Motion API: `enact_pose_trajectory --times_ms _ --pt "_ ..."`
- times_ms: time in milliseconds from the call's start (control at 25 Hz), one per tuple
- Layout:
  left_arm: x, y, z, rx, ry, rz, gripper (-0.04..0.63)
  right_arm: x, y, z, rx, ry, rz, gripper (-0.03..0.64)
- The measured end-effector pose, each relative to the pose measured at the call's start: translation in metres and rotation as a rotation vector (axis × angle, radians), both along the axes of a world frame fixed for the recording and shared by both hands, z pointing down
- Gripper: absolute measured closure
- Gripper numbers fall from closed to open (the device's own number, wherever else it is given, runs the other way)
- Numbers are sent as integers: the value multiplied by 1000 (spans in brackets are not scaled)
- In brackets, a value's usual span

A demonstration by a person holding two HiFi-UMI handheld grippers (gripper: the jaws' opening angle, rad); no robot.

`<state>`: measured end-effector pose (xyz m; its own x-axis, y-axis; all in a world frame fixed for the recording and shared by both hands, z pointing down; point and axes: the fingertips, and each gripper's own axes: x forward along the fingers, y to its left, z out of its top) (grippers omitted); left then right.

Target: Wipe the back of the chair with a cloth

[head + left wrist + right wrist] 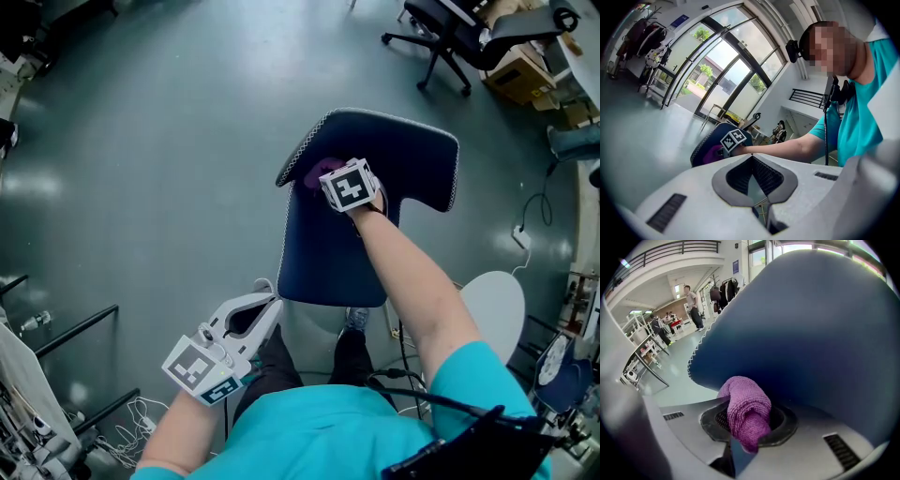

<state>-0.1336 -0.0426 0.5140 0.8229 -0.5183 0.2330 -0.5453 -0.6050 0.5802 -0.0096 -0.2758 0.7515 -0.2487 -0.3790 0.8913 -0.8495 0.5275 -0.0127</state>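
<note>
The right tongs clamped the cloth against the chair back, while the left tongs, closed on nothing, sat apart from it.

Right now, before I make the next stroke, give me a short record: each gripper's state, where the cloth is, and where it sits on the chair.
right gripper: jaws closed on the purple cloth
cloth position: bunched between the jaws, its free end against the chair back
contact zone: near the left edge of the dark blue backrest in the head view, close to its stitched rim
left gripper: jaws together, nothing between them
left gripper position: held low at the person's left side, apart from the chair
</note>
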Motion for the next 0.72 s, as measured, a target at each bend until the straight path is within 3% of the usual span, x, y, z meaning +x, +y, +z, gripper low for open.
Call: enact_pose_trajectory --times_ms 280,720 --pt "13 -1 -1 0 1 22 591 18 1 -2 22 6 35 537" --pt "40 -2 -5 1 -2 66 591 84 -4 -11 77 38 128 538"
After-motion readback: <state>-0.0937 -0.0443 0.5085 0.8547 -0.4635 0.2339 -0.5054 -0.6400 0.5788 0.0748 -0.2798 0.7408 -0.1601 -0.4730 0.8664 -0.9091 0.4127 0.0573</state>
